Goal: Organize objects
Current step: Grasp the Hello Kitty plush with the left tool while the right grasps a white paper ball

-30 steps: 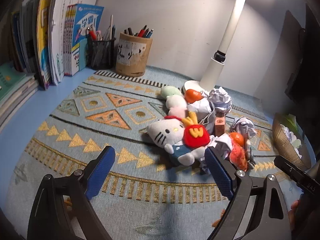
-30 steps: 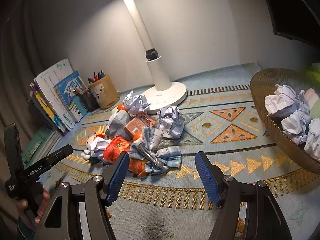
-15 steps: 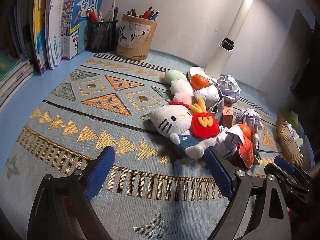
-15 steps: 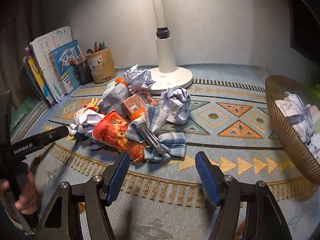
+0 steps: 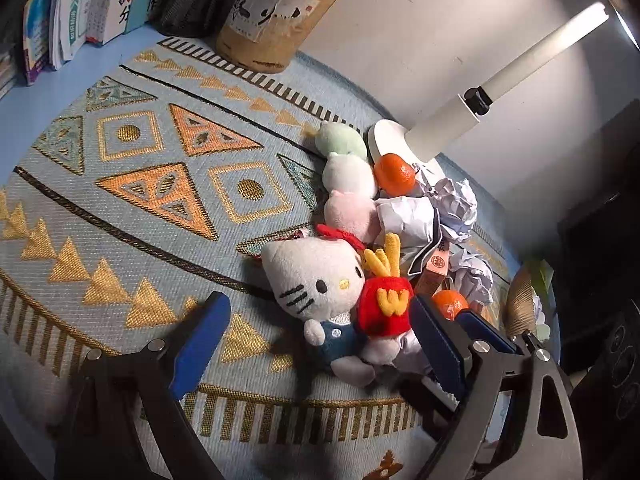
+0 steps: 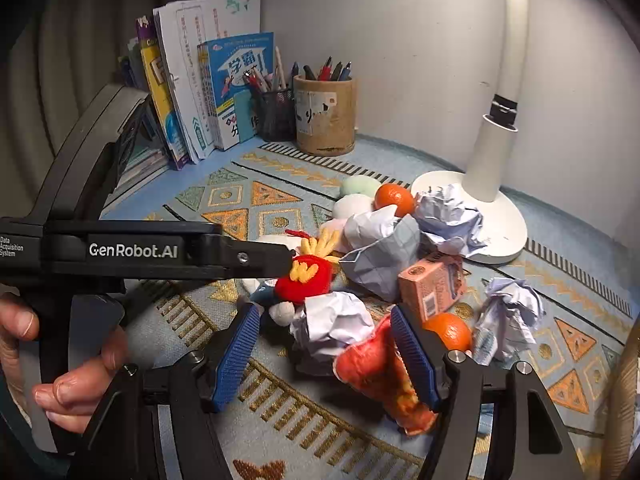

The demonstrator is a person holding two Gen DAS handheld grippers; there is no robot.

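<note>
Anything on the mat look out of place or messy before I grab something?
Yes: everything is heaped in one pile beside the lamp base. Crumpled paper lies mixed with oranges, a snack bag, a small carton and a plush cat lying on its side. Both grippers are open, holding nothing.

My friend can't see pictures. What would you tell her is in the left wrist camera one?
An open left gripper reaches around a white Hello Kitty plush holding red fries, lying on a patterned blue mat. Behind it sit crumpled paper, an orange and a white lamp.
</note>
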